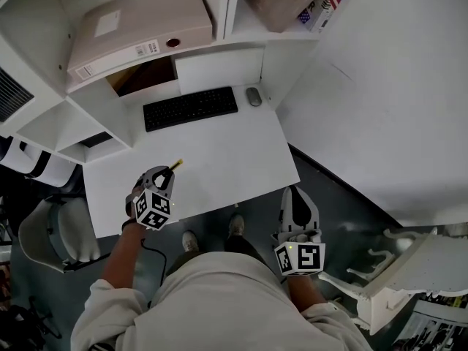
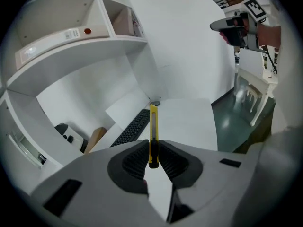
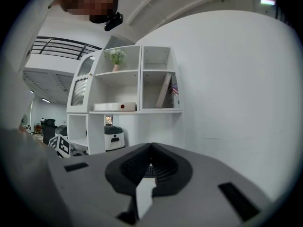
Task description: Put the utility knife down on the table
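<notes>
My left gripper point(image 1: 167, 176) hangs over the white table's point(image 1: 227, 159) front left part, tilted down toward it. It is shut on a yellow utility knife point(image 1: 175, 166), whose slim body sticks out past the fingertips toward the keyboard. In the left gripper view the knife point(image 2: 153, 126) stands on edge, clamped between the two dark pads point(image 2: 132, 162) of the gripper point(image 2: 153, 151). My right gripper point(image 1: 292, 194) is off the table's front right corner, above the dark floor, pointing nearly level. Its jaws point(image 3: 152, 144) meet at the tips with nothing between them.
A black keyboard point(image 1: 190, 108) and a grey mouse point(image 1: 254, 96) lie at the table's back edge. White shelves above hold a flat box file point(image 1: 139, 28). An office chair point(image 1: 51, 232) stands at the left, a white chair point(image 1: 395, 269) at the right.
</notes>
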`<state>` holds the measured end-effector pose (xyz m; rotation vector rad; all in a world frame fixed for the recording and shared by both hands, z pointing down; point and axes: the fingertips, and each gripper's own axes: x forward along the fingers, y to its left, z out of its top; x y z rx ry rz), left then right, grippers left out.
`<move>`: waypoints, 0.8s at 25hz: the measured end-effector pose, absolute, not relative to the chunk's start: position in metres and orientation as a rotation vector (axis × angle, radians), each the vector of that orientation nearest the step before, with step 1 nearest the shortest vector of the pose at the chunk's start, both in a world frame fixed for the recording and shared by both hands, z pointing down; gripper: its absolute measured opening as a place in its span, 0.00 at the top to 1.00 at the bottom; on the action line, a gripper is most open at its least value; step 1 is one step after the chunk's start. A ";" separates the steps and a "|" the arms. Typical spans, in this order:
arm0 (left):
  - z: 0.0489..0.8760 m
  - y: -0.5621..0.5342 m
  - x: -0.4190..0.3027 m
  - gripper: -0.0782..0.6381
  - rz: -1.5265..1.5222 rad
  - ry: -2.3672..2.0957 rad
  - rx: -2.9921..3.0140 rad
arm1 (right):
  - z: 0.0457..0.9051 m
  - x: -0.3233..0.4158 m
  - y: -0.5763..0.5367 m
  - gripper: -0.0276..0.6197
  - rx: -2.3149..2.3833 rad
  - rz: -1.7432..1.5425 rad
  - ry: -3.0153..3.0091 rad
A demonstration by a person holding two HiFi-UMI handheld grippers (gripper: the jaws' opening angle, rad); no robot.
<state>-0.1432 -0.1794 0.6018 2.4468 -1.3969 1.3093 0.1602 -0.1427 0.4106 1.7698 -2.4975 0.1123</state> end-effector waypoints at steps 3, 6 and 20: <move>0.622 -0.186 -0.137 0.80 1.352 -1.326 2.438 | 0.414 0.169 -0.144 0.95 1.793 0.118 -2.474; 0.642 -0.190 -0.133 0.80 1.395 -1.256 2.426 | 0.417 0.175 -0.145 0.95 1.805 0.129 -2.452; 0.733 -0.197 -0.124 0.80 1.608 -0.964 2.350 | 0.428 0.197 -0.153 0.95 1.850 0.158 -2.374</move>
